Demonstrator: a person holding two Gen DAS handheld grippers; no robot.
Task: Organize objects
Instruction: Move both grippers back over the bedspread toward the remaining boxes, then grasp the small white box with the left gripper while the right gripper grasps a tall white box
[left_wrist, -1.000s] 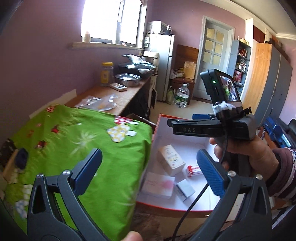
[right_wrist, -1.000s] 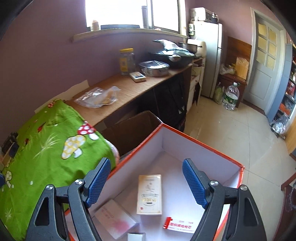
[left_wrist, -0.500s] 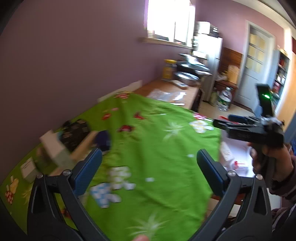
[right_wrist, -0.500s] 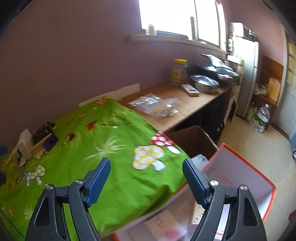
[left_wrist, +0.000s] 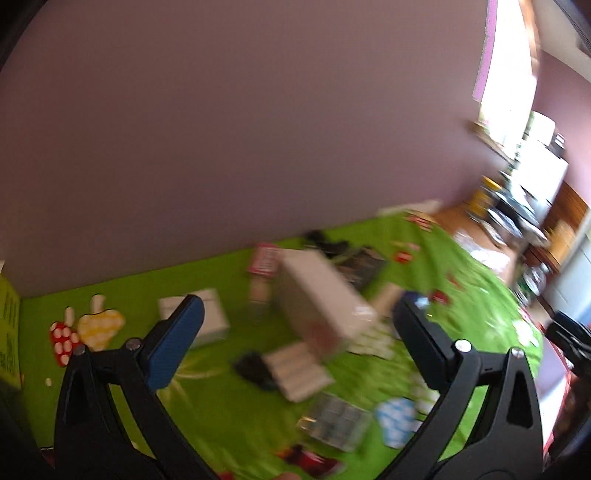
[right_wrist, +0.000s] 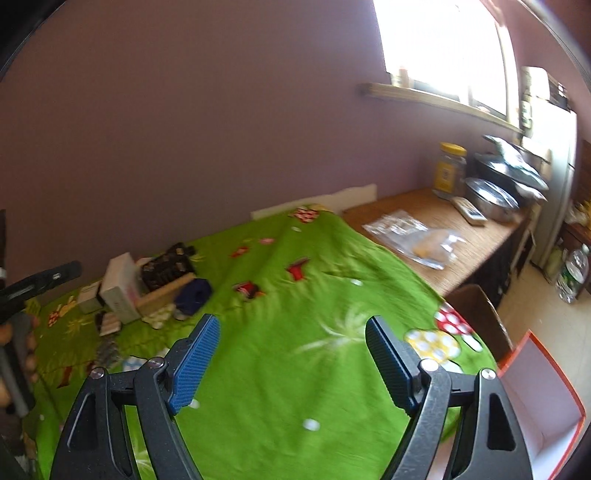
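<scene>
A pile of small items lies on the green mushroom-print cloth (left_wrist: 221, 398) near the purple wall. In the blurred left wrist view I see a large white box (left_wrist: 325, 306), a smaller white box (left_wrist: 210, 314), blister packs (left_wrist: 295, 373) and a clear foil pack (left_wrist: 336, 424). My left gripper (left_wrist: 295, 339) is open and empty above the pile. My right gripper (right_wrist: 291, 358) is open and empty over bare cloth (right_wrist: 295, 314), right of the same pile with its white box (right_wrist: 120, 284). The orange-rimmed white box (right_wrist: 543, 406) sits at the lower right.
A wooden counter (right_wrist: 461, 236) right of the cloth carries a plastic bag (right_wrist: 417, 236), a yellow-lidded jar (right_wrist: 448, 170), a remote and metal pots (right_wrist: 491, 195). A brown cardboard box (right_wrist: 476, 310) stands below it. A water bottle (right_wrist: 572, 273) is on the floor.
Both grippers swung left, away from the orange-rimmed box, toward the cloth. The left one now faces the pile of items near the wall. Both stayed open and empty.
</scene>
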